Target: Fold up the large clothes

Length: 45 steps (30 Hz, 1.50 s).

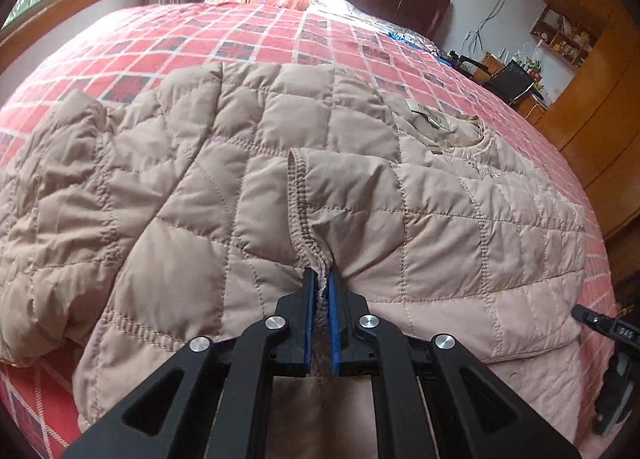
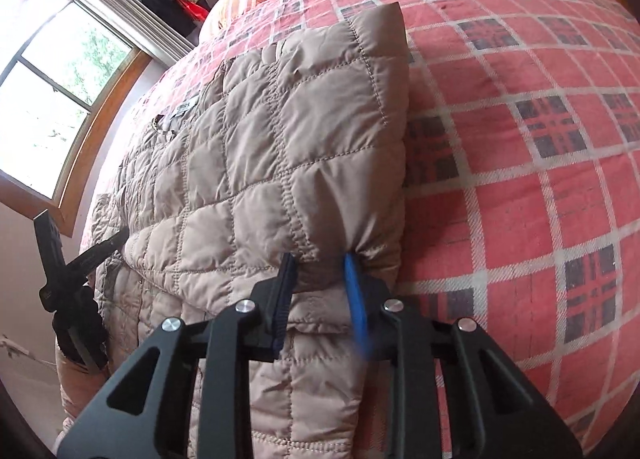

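**Both claws carrying a jacket flap across**

Across the near half of the bed (image 1: 280, 35), the jacket (image 1: 200, 179) is lying spread out. The left gripper (image 1: 323, 279) is pinching a stitched hem, jaws nearly together on it. The right gripper (image 2: 320, 259) is clamping a thicker padded fold, raised off the cover. Judging by this, a fold-over is under way; next, both should be laying the flap flat, edges aligned, before letting go.
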Each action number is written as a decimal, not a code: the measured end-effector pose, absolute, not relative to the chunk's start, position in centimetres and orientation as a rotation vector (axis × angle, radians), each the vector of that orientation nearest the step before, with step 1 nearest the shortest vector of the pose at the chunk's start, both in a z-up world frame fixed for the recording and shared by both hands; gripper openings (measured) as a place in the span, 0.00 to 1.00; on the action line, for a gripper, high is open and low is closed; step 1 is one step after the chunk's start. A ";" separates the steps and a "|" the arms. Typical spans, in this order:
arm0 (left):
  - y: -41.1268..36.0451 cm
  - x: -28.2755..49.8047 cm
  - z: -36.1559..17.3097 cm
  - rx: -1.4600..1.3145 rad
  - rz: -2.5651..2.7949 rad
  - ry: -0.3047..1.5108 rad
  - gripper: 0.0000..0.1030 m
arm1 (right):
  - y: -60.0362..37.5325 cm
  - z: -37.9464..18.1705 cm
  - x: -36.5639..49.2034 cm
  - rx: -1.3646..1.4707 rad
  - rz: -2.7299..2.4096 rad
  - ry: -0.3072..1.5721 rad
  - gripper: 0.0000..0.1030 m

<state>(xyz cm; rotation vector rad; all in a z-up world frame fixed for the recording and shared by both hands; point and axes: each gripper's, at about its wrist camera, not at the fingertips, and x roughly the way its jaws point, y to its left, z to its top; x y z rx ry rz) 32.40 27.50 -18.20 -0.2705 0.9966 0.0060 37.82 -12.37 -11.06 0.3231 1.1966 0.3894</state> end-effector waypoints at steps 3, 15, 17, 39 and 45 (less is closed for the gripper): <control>26.9 32.3 -18.0 -0.228 0.020 0.991 0.10 | -12.3 -10.9 37.5 0.316 0.385 1.192 0.24; 28.5 28.0 -9.9 -0.232 0.053 0.839 0.21 | -5.7 -4.4 34.2 0.194 0.375 1.117 0.32; 26.5 28.6 -10.0 -0.209 0.024 0.871 0.24 | -3.2 -4.6 34.8 0.158 0.351 1.161 0.32; 22.6 31.5 -17.6 -0.148 -0.001 1.027 0.25 | 3.7 -10.5 37.1 0.082 0.257 1.184 0.32; 27.5 27.4 -12.4 -0.203 0.059 0.935 0.51 | 5.0 -6.8 34.9 0.087 0.374 1.117 0.33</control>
